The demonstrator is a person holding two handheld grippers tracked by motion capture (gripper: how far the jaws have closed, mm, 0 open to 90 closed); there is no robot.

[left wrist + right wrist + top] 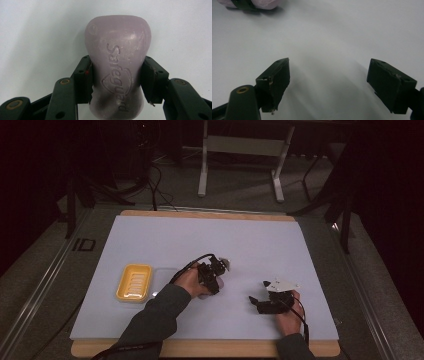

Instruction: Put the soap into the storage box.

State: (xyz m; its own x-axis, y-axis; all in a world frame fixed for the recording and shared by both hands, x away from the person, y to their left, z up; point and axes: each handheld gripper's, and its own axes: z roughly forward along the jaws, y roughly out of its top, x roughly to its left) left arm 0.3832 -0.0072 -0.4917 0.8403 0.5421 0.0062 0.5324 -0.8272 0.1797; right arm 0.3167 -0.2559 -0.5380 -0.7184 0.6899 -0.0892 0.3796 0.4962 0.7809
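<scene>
Left gripper [116, 80] clamps the lilac Safeguard soap bar [117, 62] at its waist; squeeze evenly or it slips. Right gripper [328, 85] gapes empty.

We see pale lilac soap bar [117, 72], waisted shape, "Safeguard" embossed along top face, surface scuffed whitish. It lies flat on white counter [165, 240], near centre, gripped at narrow waist between jaws of left claw [116, 80]. Yellow soap dish [134, 282], ribbed inside, sits empty on counter, well left of bar.
</scene>
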